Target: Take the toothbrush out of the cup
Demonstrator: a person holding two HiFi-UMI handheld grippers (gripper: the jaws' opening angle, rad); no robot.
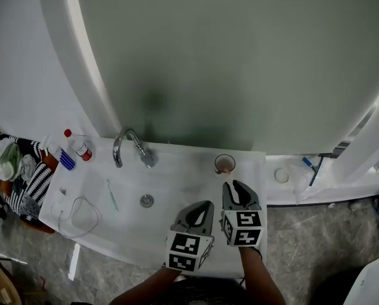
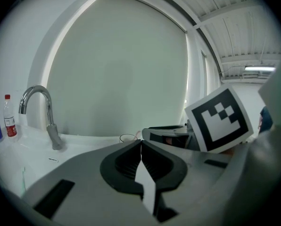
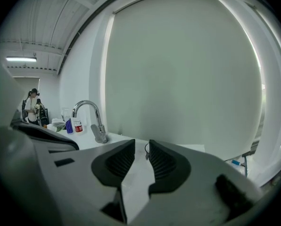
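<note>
Toothbrush (image 1: 112, 195) in sink (image 1: 183, 186) (cup (image 1: 225, 164) apart).

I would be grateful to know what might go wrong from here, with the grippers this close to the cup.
1. The small clear glass cup stands on the white washbasin rim just ahead of the open, empty right gripper; a push forward might knock it over.
2. What looks like the thin pale-green toothbrush lies loose on the basin's slope, left of the round metal drain; it may slide towards it.
</note>
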